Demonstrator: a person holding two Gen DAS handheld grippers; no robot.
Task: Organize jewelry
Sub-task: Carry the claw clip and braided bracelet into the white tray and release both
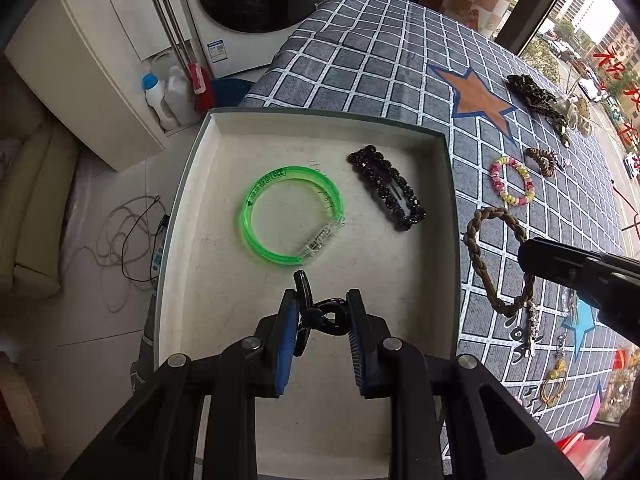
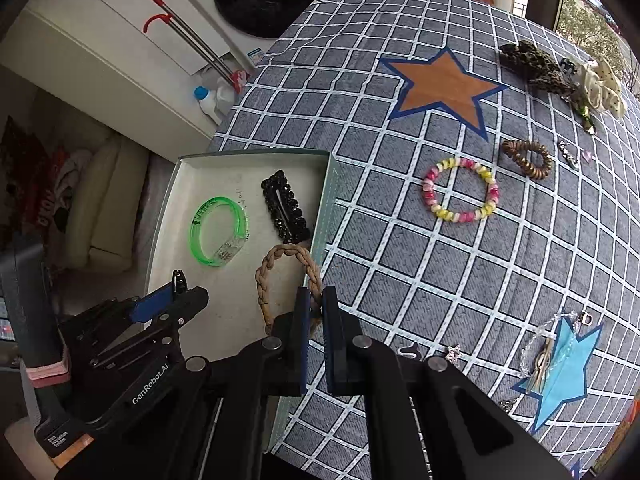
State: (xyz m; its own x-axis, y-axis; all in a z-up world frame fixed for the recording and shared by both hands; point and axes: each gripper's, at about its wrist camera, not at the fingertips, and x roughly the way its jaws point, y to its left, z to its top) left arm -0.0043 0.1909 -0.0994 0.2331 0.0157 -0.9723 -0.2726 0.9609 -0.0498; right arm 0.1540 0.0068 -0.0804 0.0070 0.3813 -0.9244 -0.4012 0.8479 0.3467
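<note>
A shallow white tray (image 1: 192, 184) sits at the table's left edge. In it lie a green bangle (image 1: 292, 210) and a black beaded hair clip (image 1: 386, 188). My left gripper (image 1: 322, 316) is shut on a small black hair claw (image 1: 320, 312) and holds it low over the tray's near part. My right gripper (image 2: 316, 308) is shut on a brown braided band (image 2: 290, 280) and holds it above the tray's right rim (image 2: 326, 200). The band also shows in the left wrist view (image 1: 488, 256), beyond the tray wall.
On the checked tablecloth (image 2: 400, 260) lie a pink-yellow bracelet (image 2: 460, 190), a brown coil tie (image 2: 528, 158), a leopard scrunchie (image 2: 532, 64), a cream scrunchie (image 2: 604, 88) and chains on a blue star (image 2: 556, 364). Cabinet, bottles and washer stand left of the table.
</note>
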